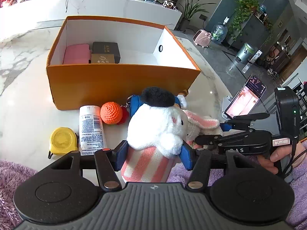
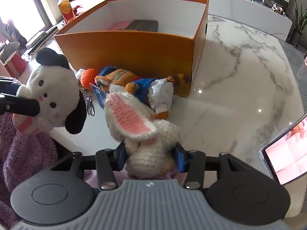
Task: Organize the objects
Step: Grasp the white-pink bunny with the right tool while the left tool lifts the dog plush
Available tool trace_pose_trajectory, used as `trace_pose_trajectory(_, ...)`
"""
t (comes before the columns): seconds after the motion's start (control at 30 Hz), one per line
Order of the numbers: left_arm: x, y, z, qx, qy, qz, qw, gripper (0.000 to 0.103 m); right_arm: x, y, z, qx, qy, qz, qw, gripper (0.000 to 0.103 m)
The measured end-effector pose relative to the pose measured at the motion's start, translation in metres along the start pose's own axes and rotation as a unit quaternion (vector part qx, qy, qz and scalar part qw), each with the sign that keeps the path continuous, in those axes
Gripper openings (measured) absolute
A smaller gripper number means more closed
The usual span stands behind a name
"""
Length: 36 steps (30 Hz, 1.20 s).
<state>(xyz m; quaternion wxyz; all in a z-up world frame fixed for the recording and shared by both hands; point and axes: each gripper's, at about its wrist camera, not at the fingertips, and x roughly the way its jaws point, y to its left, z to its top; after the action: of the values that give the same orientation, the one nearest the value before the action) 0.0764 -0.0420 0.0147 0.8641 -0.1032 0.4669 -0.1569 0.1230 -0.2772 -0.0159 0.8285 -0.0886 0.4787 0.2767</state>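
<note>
We grip with both tools. The left gripper [image 1: 153, 154] is clamped on the white plush dog [image 1: 156, 122], blue pads pressing its pink-striped fleece base; the dog's body hides most of the pads and blocks the items behind it. The right gripper [image 2: 150, 158] is clamped on the crochet bunny [image 2: 142, 132], chunky cream yarn with a pink-lined floppy ear; its lower body is cut off by the gripper frame, and whether either toy touches the table we cannot tell.

Both toys sit near the front edge of the glossy marble table [image 2: 239, 88], in front of the orange box [image 1: 122, 82]. The box is rigid cardboard with a white lining; inside at the left are a pink case [image 1: 76, 54] and two dark boxes [image 1: 106, 52], their print too small to read.

Against the box front lies a knitted orange tiger doll [image 2: 134, 84] in blue clothes, partly hidden by the bunny's ear. Beside it are a crochet orange ball [image 1: 111, 113], a white tube [image 1: 92, 129] lying flat and a yellow tape measure [image 1: 62, 140]. A lit phone [image 1: 246, 98] stands on the right, partly cut off.
</note>
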Motion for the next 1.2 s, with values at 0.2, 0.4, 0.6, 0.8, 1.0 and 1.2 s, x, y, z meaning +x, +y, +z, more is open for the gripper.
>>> trace_pose_trajectory(0.2, -0.017, 0.003, 0.005, -0.008, -0.031, -0.001, 0.9995, 0.065, -0.025, 0.007, -0.005, 0.05, -0.033, -0.01, 0.998, 0.049)
trace_pose_trajectory(0.4, -0.029, 0.006, 0.02, -0.025, -0.058, -0.004, 0.998, 0.065, -0.061, 0.002, 0.006, 0.136, -0.083, 0.023, 0.987, 0.048)
trace_pose_trajectory(0.6, -0.027, 0.008, 0.053, -0.023, -0.09, 0.009, 0.9957, 0.065, -0.087, -0.004, 0.039, 0.22, -0.131, 0.051, 0.965, 0.049)
trace_pose_trajectory(0.8, -0.014, 0.005, 0.101, -0.024, -0.132, 0.029, 0.9905, 0.065, -0.088, -0.016, 0.092, 0.268, -0.159, 0.059, 0.948, 0.049)
trace_pose_trajectory(1.0, 0.026, 0.006, 0.134, -0.027, -0.144, 0.05, 0.9879, 0.065, -0.055, -0.035, 0.14, 0.311, -0.141, 0.047, 0.939, 0.049)
trace_pose_trajectory(1.2, 0.074, 0.026, 0.155, -0.062, -0.105, 0.068, 0.9903, 0.065, -0.011, -0.054, 0.175, 0.34, -0.104, 0.02, 0.934, 0.049)
